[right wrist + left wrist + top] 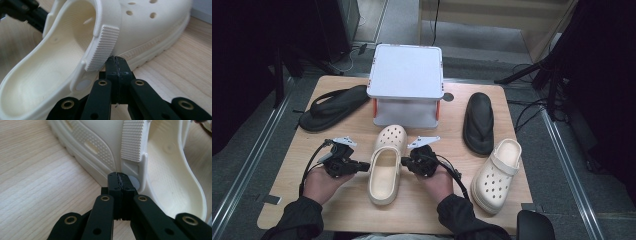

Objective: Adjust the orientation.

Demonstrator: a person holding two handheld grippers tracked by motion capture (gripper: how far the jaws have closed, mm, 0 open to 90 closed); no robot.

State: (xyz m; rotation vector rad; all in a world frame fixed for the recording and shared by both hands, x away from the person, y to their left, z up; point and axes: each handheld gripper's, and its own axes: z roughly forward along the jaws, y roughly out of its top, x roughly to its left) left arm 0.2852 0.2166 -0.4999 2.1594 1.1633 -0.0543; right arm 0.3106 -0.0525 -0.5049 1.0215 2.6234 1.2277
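I have both tools pressed in on the cream clog (386,167) from either side. My left hand-held gripper (362,166) has its jaws squeezed flat together with nothing between them, tips right at the strap pivot on the clog's side. My right hand-held gripper (406,161) is the same: jaws closed on nothing, tips just under the ribbed strap (102,47) on the opposite side. The clog sits directly between the two tips on the tabletop (302,150), toe pointing away from me toward the white box (406,75) beyond.

My worry is that neither tool has a real grip. With only closed tips pushing on a smooth, rounded wall, I judge uneven pressure could make the clog pivot or squirt out forward toward the box. A tip could also slip under the strap and flip it on its rivet (82,85) instead of moving the shoe.

The clog is pale cream, soft-looking foam with round vent holes over the toe, a stippled band along the sole edge and a deep open heel. Its strap lies forward over the top. A matching clog (497,175) lies well off to the outside of my right tool, with a black sandal (478,122) beyond it and another black sandal (334,106) out past my left.
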